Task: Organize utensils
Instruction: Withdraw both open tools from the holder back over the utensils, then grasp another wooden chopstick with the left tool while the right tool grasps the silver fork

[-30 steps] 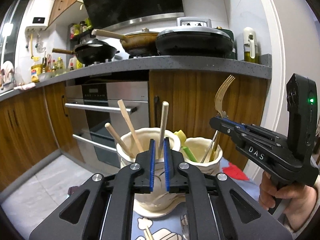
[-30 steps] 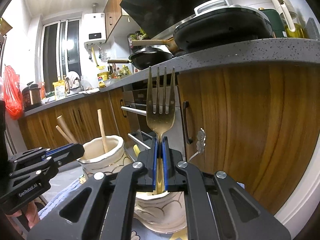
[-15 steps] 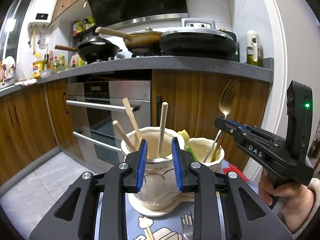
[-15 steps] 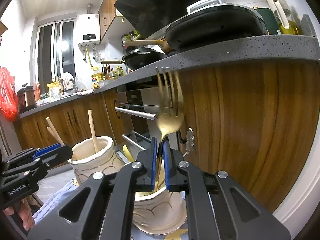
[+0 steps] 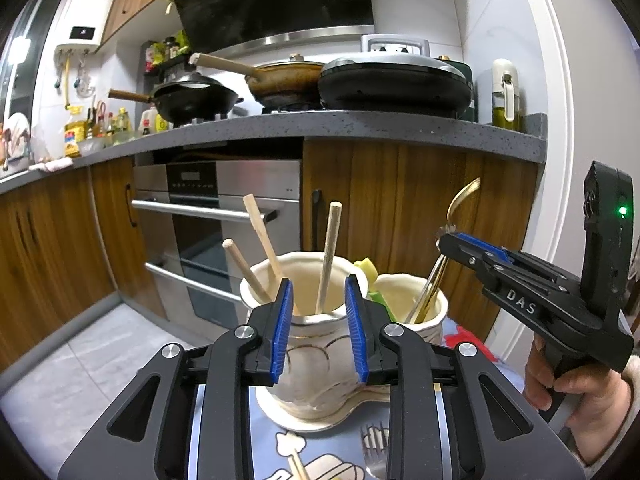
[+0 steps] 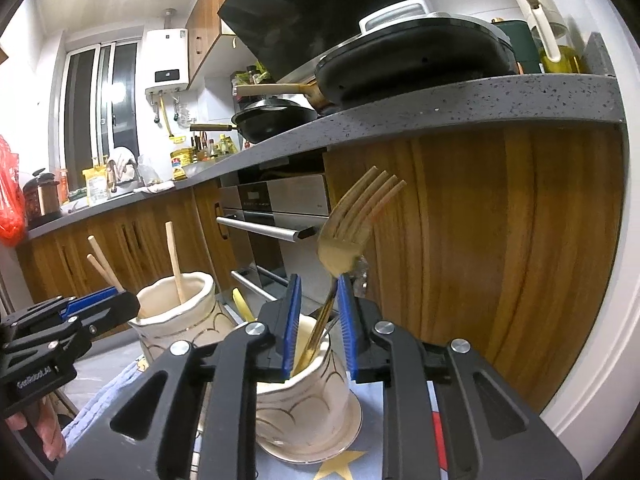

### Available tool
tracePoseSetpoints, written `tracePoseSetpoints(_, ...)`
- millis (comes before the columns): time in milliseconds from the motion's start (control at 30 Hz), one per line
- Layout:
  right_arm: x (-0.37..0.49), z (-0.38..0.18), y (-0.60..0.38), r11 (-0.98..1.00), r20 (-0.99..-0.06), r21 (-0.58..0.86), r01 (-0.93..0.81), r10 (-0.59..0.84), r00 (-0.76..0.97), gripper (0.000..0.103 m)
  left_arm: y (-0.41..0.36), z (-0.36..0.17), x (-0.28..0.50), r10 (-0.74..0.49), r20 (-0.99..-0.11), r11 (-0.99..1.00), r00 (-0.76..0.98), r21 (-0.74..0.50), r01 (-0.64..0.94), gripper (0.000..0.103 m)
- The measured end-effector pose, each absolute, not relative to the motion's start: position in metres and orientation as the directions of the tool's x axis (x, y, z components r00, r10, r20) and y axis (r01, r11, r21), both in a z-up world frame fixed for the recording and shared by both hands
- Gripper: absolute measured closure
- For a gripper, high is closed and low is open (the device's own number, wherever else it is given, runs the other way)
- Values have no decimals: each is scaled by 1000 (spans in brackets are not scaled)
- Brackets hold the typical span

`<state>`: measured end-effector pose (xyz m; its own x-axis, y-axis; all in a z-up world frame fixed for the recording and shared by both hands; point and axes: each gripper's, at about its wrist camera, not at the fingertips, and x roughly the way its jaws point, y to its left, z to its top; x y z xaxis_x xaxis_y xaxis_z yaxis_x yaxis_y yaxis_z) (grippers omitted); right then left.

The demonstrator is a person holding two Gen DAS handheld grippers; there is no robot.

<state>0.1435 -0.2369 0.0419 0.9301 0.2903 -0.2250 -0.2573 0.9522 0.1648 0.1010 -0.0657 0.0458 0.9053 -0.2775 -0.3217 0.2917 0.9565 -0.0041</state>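
Two cream ceramic holders stand side by side on a printed cloth. The left holder (image 5: 308, 320) (image 6: 180, 312) has three wooden sticks (image 5: 328, 256) standing in it. The right holder (image 5: 416, 308) (image 6: 304, 392) holds a gold fork (image 6: 344, 240) (image 5: 460, 208), which leans right, tines up, and a yellow-green utensil (image 5: 370, 276). My left gripper (image 5: 318, 324) is open, just in front of the left holder. My right gripper (image 6: 316, 328) is open over the right holder, with the fork's handle loose between the pads.
Another fork (image 5: 374, 446) lies on the cloth (image 5: 340, 448) near me. Wooden cabinets (image 6: 500, 260) and an oven (image 5: 224, 216) stand close behind the holders, under a grey countertop (image 5: 360, 128) with pans. The floor (image 5: 80, 360) lies at left.
Both grippers have opened. The right gripper has let go of the gold fork, which tipped from upright to leaning right and dropped into the right holder. The left gripper has backed away slightly.
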Motion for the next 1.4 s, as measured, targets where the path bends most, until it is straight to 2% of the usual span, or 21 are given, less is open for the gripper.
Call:
tracePoseSetpoints(100,141,41,-241,953,-227,169,-252,286,931,80,-66,46,100,-277,-322,956,905,2,294,75)
tracePoseSetpoints(133,140,40,-242,953,-226,171,-251,286,931,73,-66,47,99,-278,-323,956,905,3,294,75)
tracePoseSetpoints(167,138,40,-244,952,-224,177,-252,288,931,68,-66,48,99,-278,-322,956,905,4,295,72)
tracePoseSetpoints(233,135,40,-244,951,-220,179,-254,290,931,67,-65,49,96,-277,-315,956,908,5,293,64)
tracePoseSetpoints(300,131,41,-244,950,-216,176,-256,291,932,63,-64,50,93,-275,-310,956,910,11,292,60)
tracePoseSetpoints(367,126,41,-244,950,-211,172,-261,295,932,51,-62,51,88,-268,-303,958,915,14,286,51)
tracePoseSetpoints(400,123,42,-244,949,-209,170,-267,300,931,48,-60,52,85,-267,-299,959,916,13,284,49)
tracePoseSetpoints(467,118,42,-244,945,-210,171,-280,312,927,39,-58,53,80,-263,-296,960,918,11,279,39)
tracePoseSetpoints(533,114,41,-245,940,-206,178,-291,325,923,14,-52,53,73,-253,-288,964,923,5,266,29)
tracePoseSetpoints(567,111,41,-246,938,-199,183,-295,329,923,6,-49,52,70,-245,-284,967,927,1,256,22)
tracePoseSetpoints(667,103,40,-246,939,-201,184,-289,324,925,5,-37,48,61,-220,-286,974,933,-13,225,10)
tracePoseSetpoints(767,100,35,-244,940,-229,183,-287,325,918,5,-26,40,56,-196,-310,980,930,-32,196,7)
tracePoseSetpoints(1100,89,10,-222,946,-361,133,-297,325,874,5,-4,-15,61,-165,-597,985,785,-62,160,6)
tracePoseSetpoints(1167,87,5,-218,946,-383,129,-296,323,865,5,-1,-25,62,-168,-639,985,751,-79,153,6)
tracePoseSetpoints(1400,83,-10,-210,943,-463,144,-300,332,822,5,-2,-50,55,-109,-742,989,662,-13,148,9)
